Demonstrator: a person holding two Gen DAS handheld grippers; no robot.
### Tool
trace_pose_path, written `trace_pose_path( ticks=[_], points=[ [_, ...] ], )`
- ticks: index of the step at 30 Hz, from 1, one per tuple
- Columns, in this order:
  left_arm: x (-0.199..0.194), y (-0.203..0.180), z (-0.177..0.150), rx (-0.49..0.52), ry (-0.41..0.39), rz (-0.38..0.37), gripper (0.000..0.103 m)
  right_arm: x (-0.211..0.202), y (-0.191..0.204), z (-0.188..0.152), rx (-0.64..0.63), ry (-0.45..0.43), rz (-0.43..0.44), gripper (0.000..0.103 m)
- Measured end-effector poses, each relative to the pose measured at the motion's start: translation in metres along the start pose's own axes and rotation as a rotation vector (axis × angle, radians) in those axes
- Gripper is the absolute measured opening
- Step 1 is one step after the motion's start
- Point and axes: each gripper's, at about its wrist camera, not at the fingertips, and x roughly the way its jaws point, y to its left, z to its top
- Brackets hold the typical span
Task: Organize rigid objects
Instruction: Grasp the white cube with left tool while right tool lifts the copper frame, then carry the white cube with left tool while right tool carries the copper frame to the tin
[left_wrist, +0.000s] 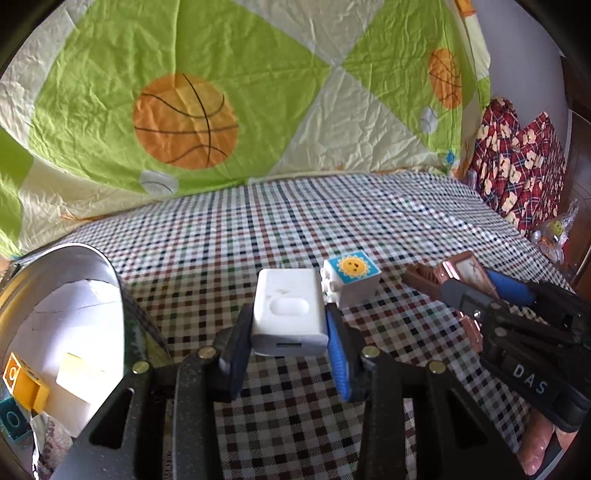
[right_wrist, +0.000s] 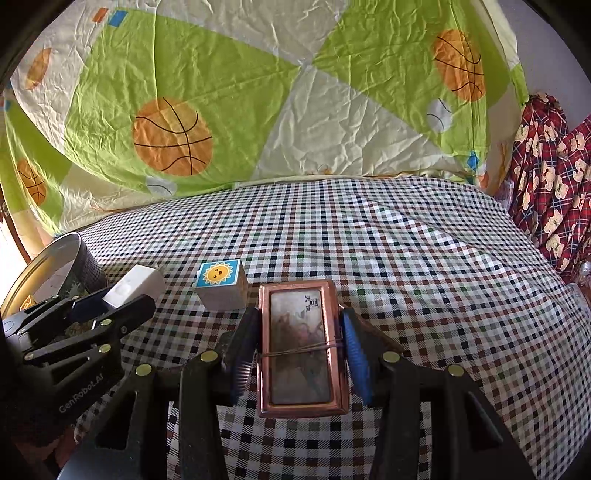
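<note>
1. The left gripper (left_wrist: 290, 338) clamps the white charger (left_wrist: 288, 314) across its sides, lifted for carrying.
2. The right gripper (right_wrist: 301, 354) clamps the copper case (right_wrist: 301, 350) by its long edges, flat face up.
3. The sun block (right_wrist: 221, 284) rests on the checked cloth (right_wrist: 424, 258), ungrasped.
4. The round tin (left_wrist: 74, 288) on the left stands open, probably the container for sorting.

Home bedroom, checked bedsheet (right_wrist: 369, 240), basketball-print quilt (right_wrist: 229, 110) behind, teddy-print pillows (left_wrist: 517, 166) beside
</note>
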Motion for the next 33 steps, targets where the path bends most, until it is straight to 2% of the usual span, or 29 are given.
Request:
trace_pose_path(
  ticks=[16,33],
  points=[
    [-0.046,0.010,-0.009,-0.053,-0.227,0.073,0.037,-0.026,-0.004,-0.005,0.031,-0.144,-0.007,0.048],
    [-0.075,0.018,-0.023,-0.070,-0.323,0.103,0.037,-0.049,0.002,-0.011,0.005,-0.271,-0.024,0.048]
  ],
)
